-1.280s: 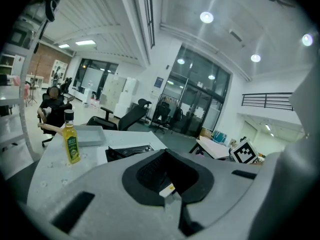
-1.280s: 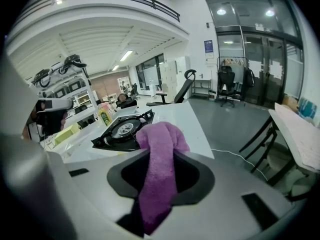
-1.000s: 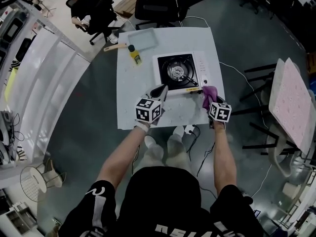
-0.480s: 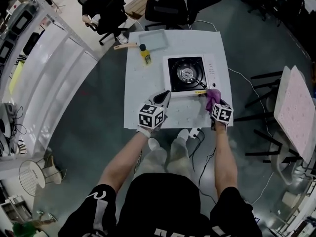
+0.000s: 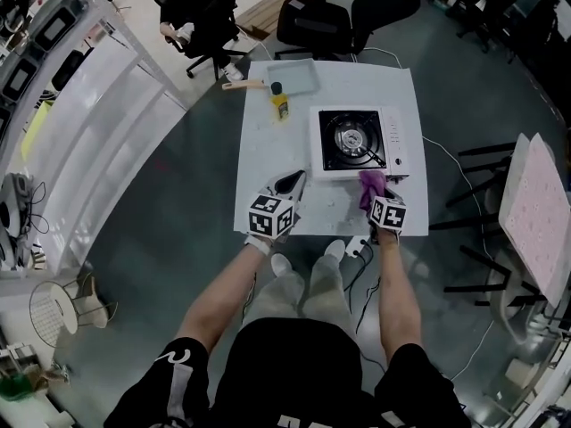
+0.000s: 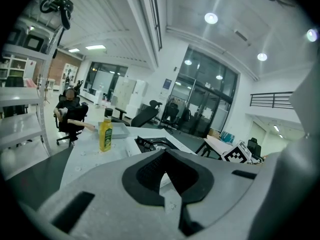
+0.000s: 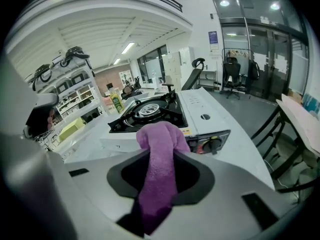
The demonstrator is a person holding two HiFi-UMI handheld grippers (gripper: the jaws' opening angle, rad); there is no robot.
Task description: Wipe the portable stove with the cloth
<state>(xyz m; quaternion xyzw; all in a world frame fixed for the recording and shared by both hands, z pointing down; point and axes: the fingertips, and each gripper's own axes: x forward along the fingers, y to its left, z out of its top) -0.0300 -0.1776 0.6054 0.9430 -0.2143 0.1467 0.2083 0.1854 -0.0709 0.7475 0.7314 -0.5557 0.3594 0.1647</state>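
The portable stove is white with a black burner top and stands on the right half of the white table. My right gripper is shut on a purple cloth, which hangs just in front of the stove's near edge. In the right gripper view the cloth fills the jaws of the right gripper, with the stove and its knob just beyond. My left gripper hovers over the table left of the stove, jaws together and empty. In its own view the left gripper faces the stove.
A yellow bottle, a shallow tray and a wooden-handled tool lie at the table's far side. Office chairs and a seated person are beyond. A pink-topped table stands to the right.
Both grippers have shifted left along the table's near side. The cloth has gone from the stove's front right corner to the middle-right of its front edge. The left gripper is farther from the stove.
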